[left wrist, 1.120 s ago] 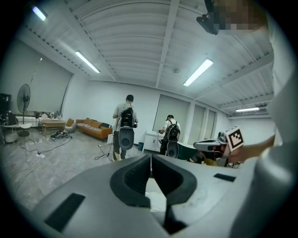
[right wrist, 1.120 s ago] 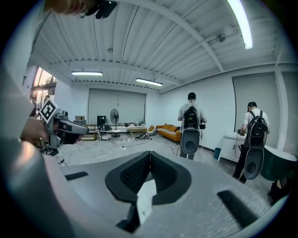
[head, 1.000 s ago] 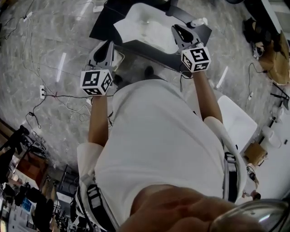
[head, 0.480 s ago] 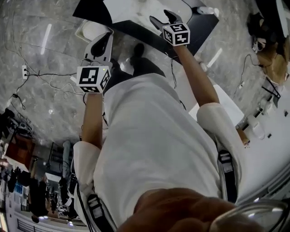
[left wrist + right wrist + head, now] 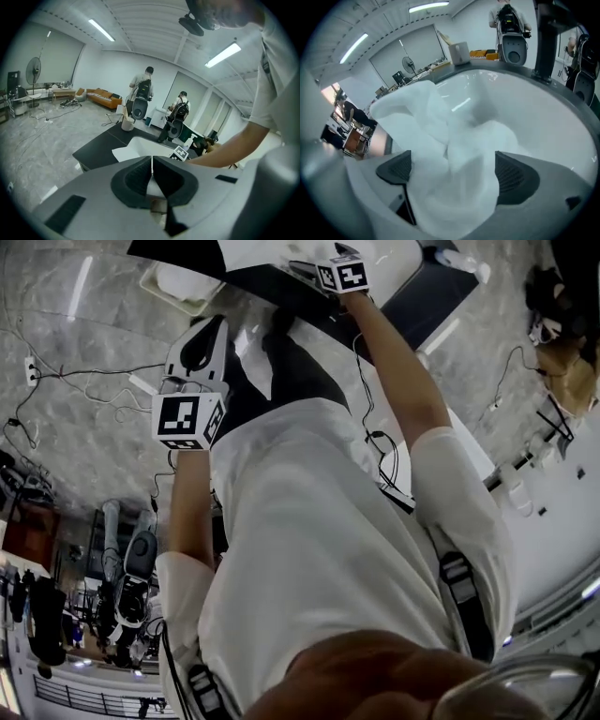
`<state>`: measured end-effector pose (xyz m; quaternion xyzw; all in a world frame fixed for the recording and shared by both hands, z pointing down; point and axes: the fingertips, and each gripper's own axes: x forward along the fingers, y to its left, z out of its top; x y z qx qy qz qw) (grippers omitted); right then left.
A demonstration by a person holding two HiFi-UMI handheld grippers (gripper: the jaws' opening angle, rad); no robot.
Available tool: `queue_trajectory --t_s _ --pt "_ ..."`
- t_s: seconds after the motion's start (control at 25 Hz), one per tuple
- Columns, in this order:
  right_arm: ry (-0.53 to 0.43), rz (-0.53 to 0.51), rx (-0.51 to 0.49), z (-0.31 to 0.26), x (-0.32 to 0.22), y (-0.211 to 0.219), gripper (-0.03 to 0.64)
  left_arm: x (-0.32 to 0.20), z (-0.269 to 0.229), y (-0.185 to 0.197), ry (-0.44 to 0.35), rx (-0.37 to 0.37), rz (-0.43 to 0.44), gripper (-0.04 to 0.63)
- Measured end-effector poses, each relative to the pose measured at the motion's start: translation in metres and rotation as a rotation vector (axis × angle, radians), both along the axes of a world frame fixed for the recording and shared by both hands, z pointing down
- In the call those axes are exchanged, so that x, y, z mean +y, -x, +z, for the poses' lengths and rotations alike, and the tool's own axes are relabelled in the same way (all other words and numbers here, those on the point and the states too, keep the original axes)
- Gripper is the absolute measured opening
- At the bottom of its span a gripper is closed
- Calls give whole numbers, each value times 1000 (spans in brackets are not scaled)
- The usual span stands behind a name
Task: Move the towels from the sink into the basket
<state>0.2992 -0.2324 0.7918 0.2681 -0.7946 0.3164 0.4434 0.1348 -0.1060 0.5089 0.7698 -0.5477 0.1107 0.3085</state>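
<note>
A crumpled white towel (image 5: 450,140) lies in the white sink (image 5: 534,112). My right gripper (image 5: 454,173) reaches down into the bowl. Its jaws have just been opening and stand wide, with the towel bunched between them; the pads (image 5: 513,176) do not press on it. In the head view the right gripper (image 5: 309,266) is at the sink (image 5: 248,249) along the top edge. My left gripper (image 5: 151,164) is shut and empty, held short of the black counter (image 5: 101,147); the head view shows it (image 5: 214,326) at the left. A pale basket (image 5: 178,282) stands on the floor left of the counter.
A dark faucet (image 5: 546,42) rises at the sink's far rim, with a tissue box (image 5: 459,52) on the counter behind. Cables (image 5: 56,390) trail over the marble floor. Two people with backpacks (image 5: 143,91) stand beyond the counter.
The right gripper has dropped from above the counter into the sink and opened. The left gripper has sunk a little and stayed shut.
</note>
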Motion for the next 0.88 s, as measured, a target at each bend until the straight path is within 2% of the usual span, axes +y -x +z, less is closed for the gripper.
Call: queue_trajectory --t_s 0.16,0.52,0.6,0.72,0.76,0.88 --pt "-6 -37 35 35 -11 5 579 -1 25 8 29 8 -24 9" --pt "-68 13 119 65 -54 4 579 9 62 4 83 32 -41 11" --pt "-84 21 132 59 -57 0 470 12 67 4 90 33 -44 11" --pt "-111 33 153 50 -62 -6 187 19 74 11 99 30 -51 9" --pt "-120 37 162 47 -64 -8 143 21 74 15 98 27 -53 9" --pt "-146 50 186 39 -69 -14 106 26 66 26 84 12 -56 11"
